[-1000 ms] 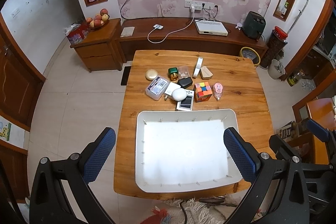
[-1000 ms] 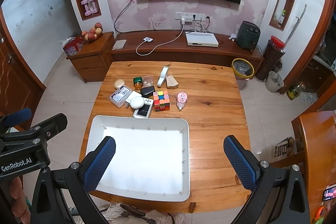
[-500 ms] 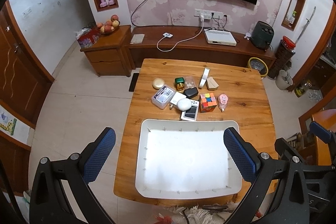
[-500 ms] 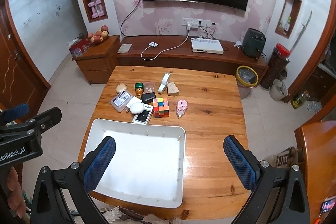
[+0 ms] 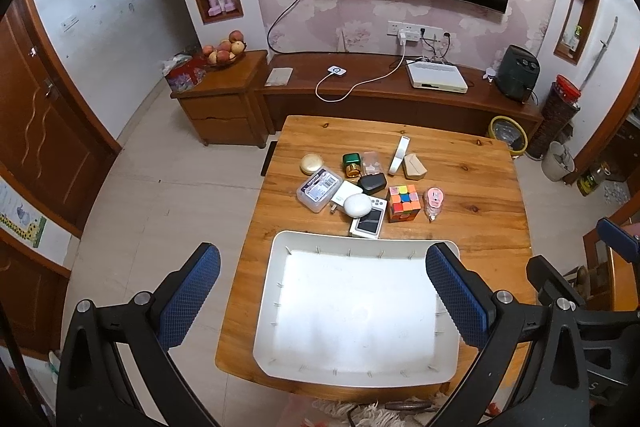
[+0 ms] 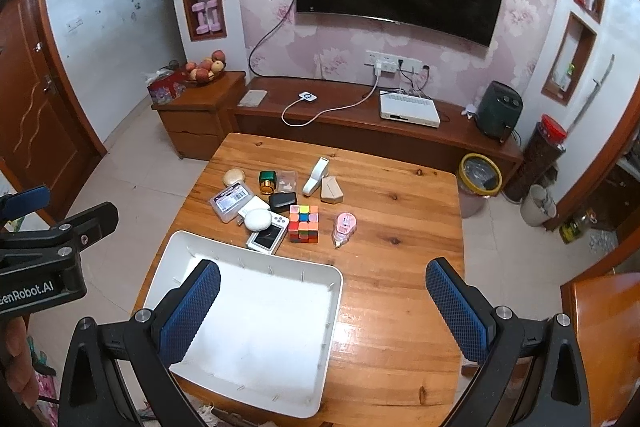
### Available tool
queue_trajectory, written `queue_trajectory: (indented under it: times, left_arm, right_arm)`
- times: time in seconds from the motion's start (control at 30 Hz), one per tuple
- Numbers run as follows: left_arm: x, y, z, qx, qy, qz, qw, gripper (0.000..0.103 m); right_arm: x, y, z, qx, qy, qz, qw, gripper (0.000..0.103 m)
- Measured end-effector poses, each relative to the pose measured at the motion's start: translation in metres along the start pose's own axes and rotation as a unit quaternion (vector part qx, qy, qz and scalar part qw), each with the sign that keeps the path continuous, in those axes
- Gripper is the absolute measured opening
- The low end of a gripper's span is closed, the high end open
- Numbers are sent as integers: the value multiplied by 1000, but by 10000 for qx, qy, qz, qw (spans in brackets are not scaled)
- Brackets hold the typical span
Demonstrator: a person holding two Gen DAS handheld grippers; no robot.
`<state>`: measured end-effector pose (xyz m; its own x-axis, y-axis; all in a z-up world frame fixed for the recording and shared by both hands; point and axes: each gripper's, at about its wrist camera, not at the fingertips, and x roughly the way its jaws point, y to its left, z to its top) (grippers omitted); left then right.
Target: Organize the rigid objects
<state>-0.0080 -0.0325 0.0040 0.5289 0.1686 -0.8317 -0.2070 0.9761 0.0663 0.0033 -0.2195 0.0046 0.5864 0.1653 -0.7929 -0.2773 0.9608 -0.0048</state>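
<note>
Both the left gripper [image 5: 323, 291] and the right gripper [image 6: 323, 307] are held spread wide and empty above the white tray [image 5: 280, 251], beyond whose far rim the colour cube [image 5: 403, 203] and other small objects are clustered on the wooden table [image 5: 480, 195].

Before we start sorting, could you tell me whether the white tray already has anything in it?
Empty. The white tray shows only its bare white floor in both views; the Rubik's cube and other items sit on the table beyond it.
</note>
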Motion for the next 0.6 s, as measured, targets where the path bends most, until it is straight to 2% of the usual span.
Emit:
queue_trajectory:
  times: [0.3, 0.6]
  left_arm:
    - [3, -1, -4, -88, 111, 169, 9998, 102]
    - [11, 3, 1, -34, 183, 127, 9997, 102]
  right_arm:
    - [8, -9, 1, -30, 51, 257, 9997, 103]
    - [18, -7, 4, 37, 103, 205, 9997, 103]
